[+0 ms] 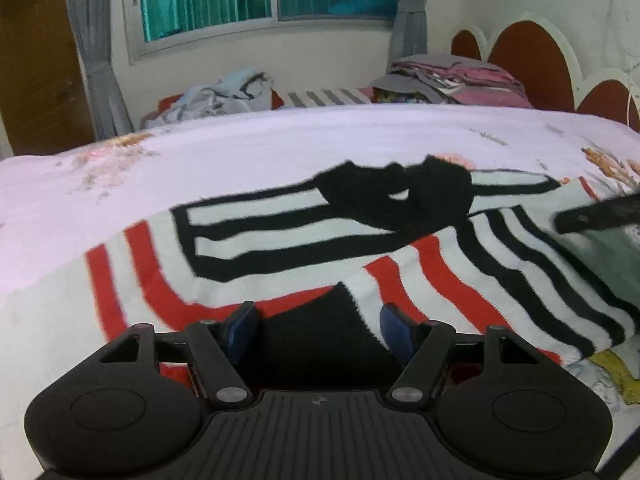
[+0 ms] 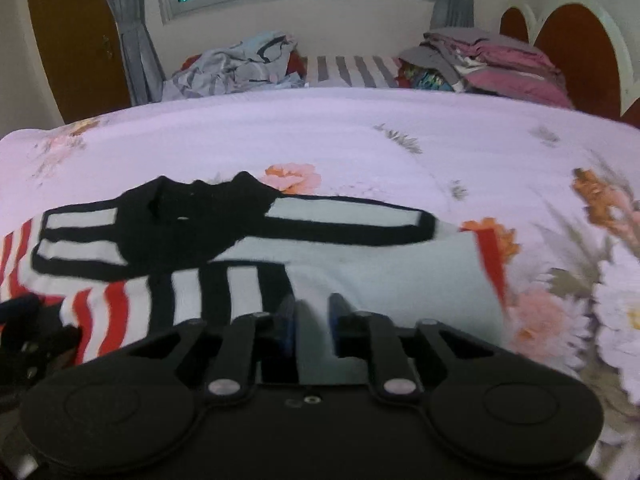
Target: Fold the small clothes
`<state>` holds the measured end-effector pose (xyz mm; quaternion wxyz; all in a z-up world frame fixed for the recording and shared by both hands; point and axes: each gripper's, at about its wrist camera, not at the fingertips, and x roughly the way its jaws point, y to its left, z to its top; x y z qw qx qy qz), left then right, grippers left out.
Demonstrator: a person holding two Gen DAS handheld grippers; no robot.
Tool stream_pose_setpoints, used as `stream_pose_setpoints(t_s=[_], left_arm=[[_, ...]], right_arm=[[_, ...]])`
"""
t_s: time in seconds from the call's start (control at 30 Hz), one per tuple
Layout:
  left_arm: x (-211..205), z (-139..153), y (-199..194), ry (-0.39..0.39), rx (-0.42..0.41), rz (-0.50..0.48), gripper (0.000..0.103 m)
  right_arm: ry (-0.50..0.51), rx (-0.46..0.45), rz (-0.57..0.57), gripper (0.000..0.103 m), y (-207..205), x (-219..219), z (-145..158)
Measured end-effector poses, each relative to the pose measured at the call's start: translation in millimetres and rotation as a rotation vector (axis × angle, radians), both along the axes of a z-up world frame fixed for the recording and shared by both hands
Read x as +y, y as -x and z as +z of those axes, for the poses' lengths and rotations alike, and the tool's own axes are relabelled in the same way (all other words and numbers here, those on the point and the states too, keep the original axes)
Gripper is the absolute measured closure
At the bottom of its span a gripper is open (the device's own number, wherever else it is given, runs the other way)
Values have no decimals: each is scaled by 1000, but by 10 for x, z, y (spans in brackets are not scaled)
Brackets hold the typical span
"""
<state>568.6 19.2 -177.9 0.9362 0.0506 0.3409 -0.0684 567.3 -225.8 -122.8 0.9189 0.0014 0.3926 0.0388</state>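
Note:
A small knit sweater [image 1: 280,240] with white, red and black stripes and a black collar lies on the floral bedspread [image 1: 240,148]. My left gripper [image 1: 320,330] is open, its blue pads on either side of the sweater's black hem patch at the near edge. My right gripper [image 2: 312,324] has a narrow gap between its blue pads, with the sweater's [image 2: 360,280] pale near edge between them; whether it pinches the cloth is unclear. The other gripper shows at the right edge of the left wrist view [image 1: 600,212] and at the left edge of the right wrist view [image 2: 32,328].
A heap of unfolded clothes [image 1: 224,94] lies at the back left of the bed. A stack of folded clothes [image 1: 456,80] sits at the back right by the red headboard [image 1: 528,52]. A window with grey curtains is behind.

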Motion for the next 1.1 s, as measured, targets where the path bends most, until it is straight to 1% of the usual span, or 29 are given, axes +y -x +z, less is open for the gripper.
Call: stream_pose_setpoints(t_s=[0.03,0.07,0.1,0.13,0.17,0.2,0.27,0.37,0.43,0.5,0.57,0.63,0.67,0.7,0.8,0.9,0.97,1.1], left_arm=[[35,35,85,15,-26,5,35],[75,44,150,40,-32,2,35],[90,-7,168,38,3,0,35],[76,-91,174,16,36,2,35],[80,-119,217,17,10,2,35],[90,-116,217,22,16,8,35],[153,-33,205,55,34,36,35],[470,91,311,157,14,106,35],[810,125,469,200,3,171,35],[1249,132,698,241,-2,270,35],[1727,135,998,295,-44,422,35],[2206,115,1296,357,-71,588,42],[2421,99,1422,395,-81,656,42],[2632,70,1541,436,-93,720,42],[3119,-40,1734,511,-80,859,42],[3463,-133,1832,573,-100,940,43],[3645,-219,1836,636,-110,944,45],[3862,-326,1780,704,-156,962,49]], right_arm=[[8,-14,-11,73,122,-5,36],[14,-15,-24,72,252,-44,40],[13,0,-43,72,380,-93,-3],[16,36,-59,72,407,-120,-80],[24,80,-71,72,429,-121,-176],[28,57,-79,72,485,-113,-184],[33,58,-110,72,532,-70,-92],[-15,-6,-137,72,704,-35,109],[-37,-17,-125,72,821,-13,194],[-33,-15,-106,71,944,12,239],[-40,-3,-94,71,994,22,256],[-58,5,-98,71,1018,56,238],[-67,11,-101,71,1011,81,221],[-82,18,-107,71,984,105,194],[-101,22,-105,71,920,247,167],[-89,12,-74,71,900,442,209],[-81,7,-70,71,890,512,232],[-80,4,-90,71,888,497,274]])
